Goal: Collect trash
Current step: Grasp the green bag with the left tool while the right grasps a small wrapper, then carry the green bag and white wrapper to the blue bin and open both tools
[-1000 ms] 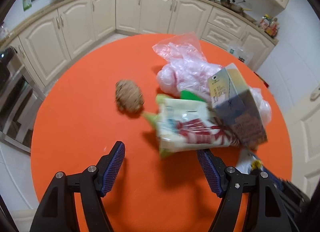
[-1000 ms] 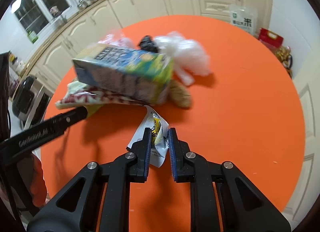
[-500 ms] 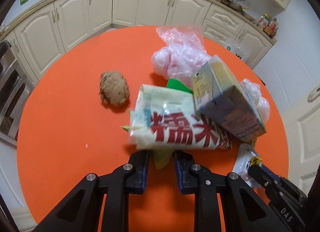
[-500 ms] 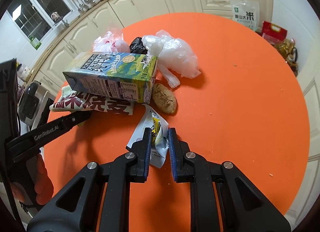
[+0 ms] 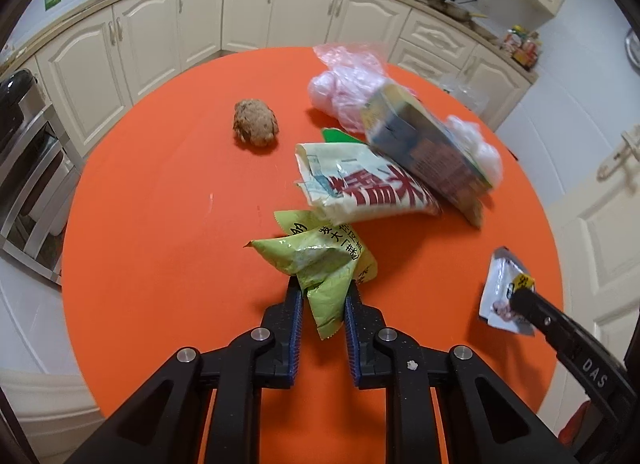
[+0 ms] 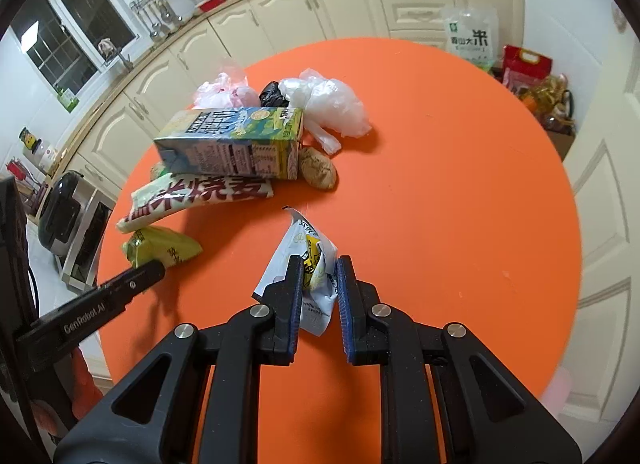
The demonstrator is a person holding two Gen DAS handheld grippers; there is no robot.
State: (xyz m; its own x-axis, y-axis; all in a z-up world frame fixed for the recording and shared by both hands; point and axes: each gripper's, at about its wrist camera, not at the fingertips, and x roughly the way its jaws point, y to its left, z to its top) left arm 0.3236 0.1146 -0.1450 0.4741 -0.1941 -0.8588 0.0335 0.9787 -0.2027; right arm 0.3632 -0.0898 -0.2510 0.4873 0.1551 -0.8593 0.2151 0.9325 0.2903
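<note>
A round orange bench (image 5: pixel 160 264) stands among cream kitchen cabinets (image 5: pixel 152 36). The left gripper (image 5: pixel 323 304) has just pinched a green snack wrapper (image 5: pixel 320 260), the right gripper (image 6: pixel 318 284) clamps a white wrapper (image 6: pixel 308 256), near the bench's front edge.

Black gripper (image 5: pixel 322 296) arms, blue ribbed pads (image 5: pixel 296 328), silver screws (image 5: pixel 261 333).
</note>
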